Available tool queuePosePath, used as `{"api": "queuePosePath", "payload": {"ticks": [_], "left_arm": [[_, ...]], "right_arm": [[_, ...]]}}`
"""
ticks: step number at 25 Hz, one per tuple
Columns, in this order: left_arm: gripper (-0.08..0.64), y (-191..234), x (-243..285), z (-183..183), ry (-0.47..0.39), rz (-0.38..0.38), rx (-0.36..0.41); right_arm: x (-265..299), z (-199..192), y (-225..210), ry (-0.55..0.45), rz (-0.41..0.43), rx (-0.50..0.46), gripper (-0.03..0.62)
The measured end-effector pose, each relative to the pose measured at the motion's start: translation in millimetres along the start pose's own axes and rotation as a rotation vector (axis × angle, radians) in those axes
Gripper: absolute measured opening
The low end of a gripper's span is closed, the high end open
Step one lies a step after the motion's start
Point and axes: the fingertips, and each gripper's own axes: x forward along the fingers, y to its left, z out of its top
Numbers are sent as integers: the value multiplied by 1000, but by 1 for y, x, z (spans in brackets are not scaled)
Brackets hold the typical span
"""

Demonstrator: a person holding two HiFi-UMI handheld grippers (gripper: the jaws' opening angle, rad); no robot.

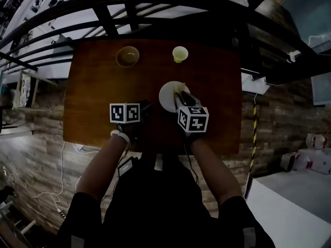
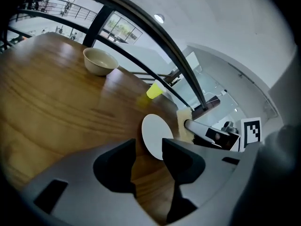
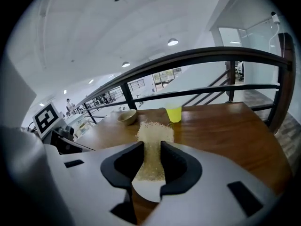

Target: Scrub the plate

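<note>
A small white plate [image 1: 168, 97] lies flat on the brown wooden table [image 1: 98, 92], near its front middle. My right gripper [image 3: 151, 147] is shut on a pale yellow scrub sponge [image 3: 154, 134], which sticks out forward past the jaws. The sponge hangs over the plate [image 3: 146, 191], whose near rim shows below the jaws. In the left gripper view the plate [image 2: 155, 133] lies just beyond my left gripper [image 2: 149, 147]. That gripper's jaws stand open with nothing between them, a little to the plate's left. The sponge [image 2: 184, 124] shows at the plate's right edge.
A beige bowl [image 1: 127, 56] stands at the table's far left, and a yellow cup [image 1: 180, 53] stands at the far middle. A dark metal railing [image 1: 170, 4] runs behind the table. A brick-patterned floor lies below on both sides.
</note>
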Motion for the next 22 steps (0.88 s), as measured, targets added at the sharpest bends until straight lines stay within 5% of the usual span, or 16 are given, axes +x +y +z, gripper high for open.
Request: {"api": "queuePosePath", "payload": {"ticks": [10, 22], "left_arm": [[166, 11, 41, -15, 24, 11, -123], [162, 11, 61, -27, 53, 6, -181]], "right_arm": [[52, -19, 22, 99, 58, -30, 120], [87, -12, 42, 155, 130, -23, 120]]}}
